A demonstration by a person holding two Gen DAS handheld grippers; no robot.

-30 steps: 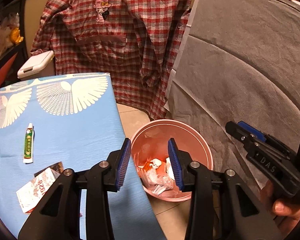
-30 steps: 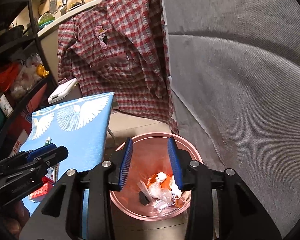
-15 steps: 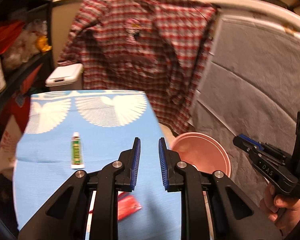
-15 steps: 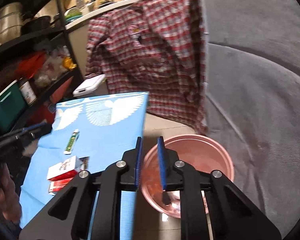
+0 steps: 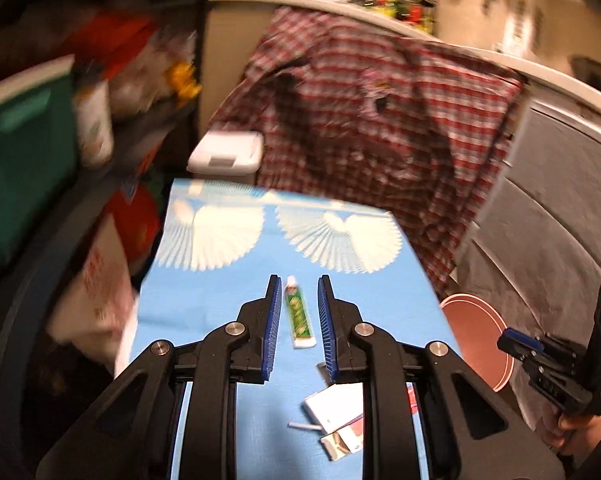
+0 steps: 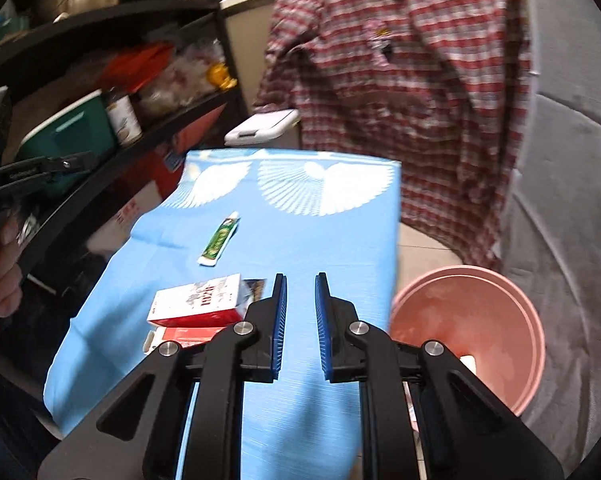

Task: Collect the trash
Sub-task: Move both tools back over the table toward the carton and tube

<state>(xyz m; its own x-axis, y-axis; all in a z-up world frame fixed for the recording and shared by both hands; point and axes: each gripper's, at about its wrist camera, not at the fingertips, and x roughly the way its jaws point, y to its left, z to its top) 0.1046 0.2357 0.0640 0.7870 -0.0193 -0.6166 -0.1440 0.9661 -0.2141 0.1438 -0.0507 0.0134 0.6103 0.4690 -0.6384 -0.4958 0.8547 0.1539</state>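
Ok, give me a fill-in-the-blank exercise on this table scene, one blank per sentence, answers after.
1. The small tube lying on the cloth is mostly ____ in colour.
2. The table is covered by a ____ cloth with white wing patterns.
3. The pink bin stands on the floor to the ____ of the table in the right wrist view.
4. Behind the table hangs a red plaid ____.

Missing words: green; blue; right; shirt

Green tube [image 5: 297, 314] flat on blue cloth [image 5: 220, 304]
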